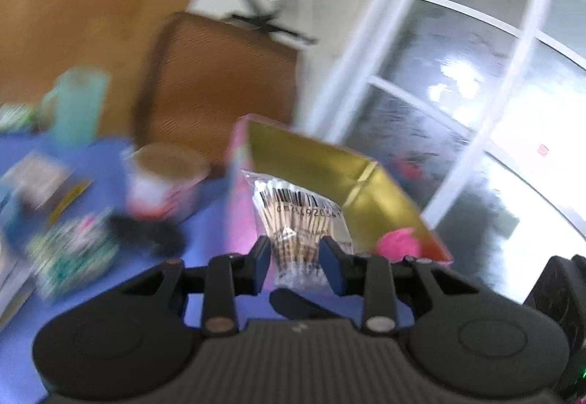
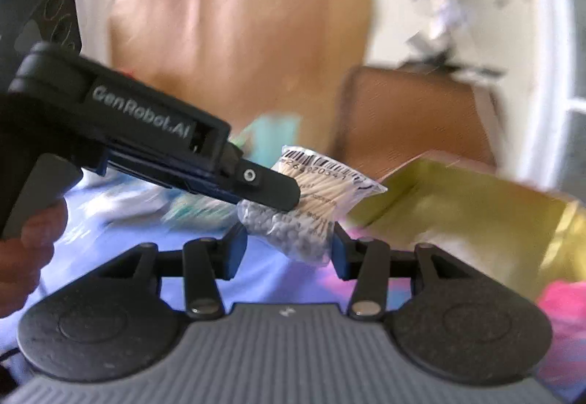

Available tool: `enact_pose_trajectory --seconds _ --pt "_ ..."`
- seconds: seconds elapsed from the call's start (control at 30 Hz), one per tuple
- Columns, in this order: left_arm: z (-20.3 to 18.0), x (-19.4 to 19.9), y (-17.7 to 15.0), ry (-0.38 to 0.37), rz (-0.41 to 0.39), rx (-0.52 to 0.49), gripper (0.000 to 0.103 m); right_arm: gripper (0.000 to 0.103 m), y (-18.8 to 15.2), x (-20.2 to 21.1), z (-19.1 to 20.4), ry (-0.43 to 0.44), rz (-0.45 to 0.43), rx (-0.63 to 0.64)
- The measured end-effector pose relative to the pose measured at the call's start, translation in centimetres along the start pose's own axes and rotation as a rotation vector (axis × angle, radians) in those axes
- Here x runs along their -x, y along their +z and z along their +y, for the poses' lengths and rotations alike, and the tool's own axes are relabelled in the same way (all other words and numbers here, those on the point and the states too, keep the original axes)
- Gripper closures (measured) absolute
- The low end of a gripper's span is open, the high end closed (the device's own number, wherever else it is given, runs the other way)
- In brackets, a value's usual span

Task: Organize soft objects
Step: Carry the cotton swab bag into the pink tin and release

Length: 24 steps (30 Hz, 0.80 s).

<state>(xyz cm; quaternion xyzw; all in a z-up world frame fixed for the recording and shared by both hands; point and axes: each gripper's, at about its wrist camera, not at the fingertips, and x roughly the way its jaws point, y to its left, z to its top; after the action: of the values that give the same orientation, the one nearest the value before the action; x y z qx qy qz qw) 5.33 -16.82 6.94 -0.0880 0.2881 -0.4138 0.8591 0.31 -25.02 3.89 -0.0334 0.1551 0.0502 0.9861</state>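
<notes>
While both views are smeared by motion blur, the clear packet of cotton swabs [image 1: 298, 221] stays readable, its barcode label facing up. The left gripper [image 1: 297, 263] is clamped on it: in the right wrist view its black finger [image 2: 271, 186] presses across the packet's middle and holds it in the air. The packet's lower end hangs between the blue pads of the right gripper [image 2: 289, 250], whose jaws stand partly apart; whether those pads touch the plastic I cannot tell. A hand [image 2: 25, 250] grips the left tool's handle, at the left edge of that view.

Just beyond the packet sits a box with a gold lining [image 1: 329, 162] and pink outer walls, and something bright pink [image 1: 397, 244] lies inside it near the packet. Left of the packet, on the blue tabletop [image 1: 212, 221], stand a round tin [image 1: 164, 180] and, farther back, a teal cup [image 1: 78, 103]. A brown chair back [image 1: 219, 81] rises behind the box.
</notes>
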Motion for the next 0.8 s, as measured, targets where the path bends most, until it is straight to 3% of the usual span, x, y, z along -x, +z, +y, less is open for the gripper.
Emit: enact_pose_trajectory --seconds 0.17,0.27,0.33,0.37,0.47,0.6,0.8 --pt "-3.9 -5.4 1.3 -0.047 0.048 -0.097 0.072 0.052 -0.3 0.7 -5.0 -0.163 -0.008 -0.085" --pt "-5.1 -7.8 0.9 -0.025 0.068 -0.131 0.069 0.049 -1.0 0.4 -7.4 -0.307 0.002 -0.112" --pt "-5.2 -8.7 0.5 0.006 0.076 -0.139 0.07 0.032 -1.6 -0.2 -9.0 -0.419 0.02 -0.128" --pt "-5.1 -8.7 0.3 0.014 0.082 -0.134 0.07 0.029 -1.9 0.0 -9.7 -0.445 0.015 -0.154" --pt "-4.3 -8.0 -0.2 0.038 0.075 -0.125 0.07 0.028 -2.7 0.5 -10.7 -0.444 -0.005 -0.22" --pt "-2.9 -5.4 -0.6 0.066 0.029 -0.109 0.065 0.028 -2.6 0.7 -9.2 -0.424 -0.039 -0.217" --pt "1.0 0.7 -2.8 0.14 -0.032 -0.053 0.065 0.029 -1.3 0.5 -5.4 -0.263 -0.091 -0.164"
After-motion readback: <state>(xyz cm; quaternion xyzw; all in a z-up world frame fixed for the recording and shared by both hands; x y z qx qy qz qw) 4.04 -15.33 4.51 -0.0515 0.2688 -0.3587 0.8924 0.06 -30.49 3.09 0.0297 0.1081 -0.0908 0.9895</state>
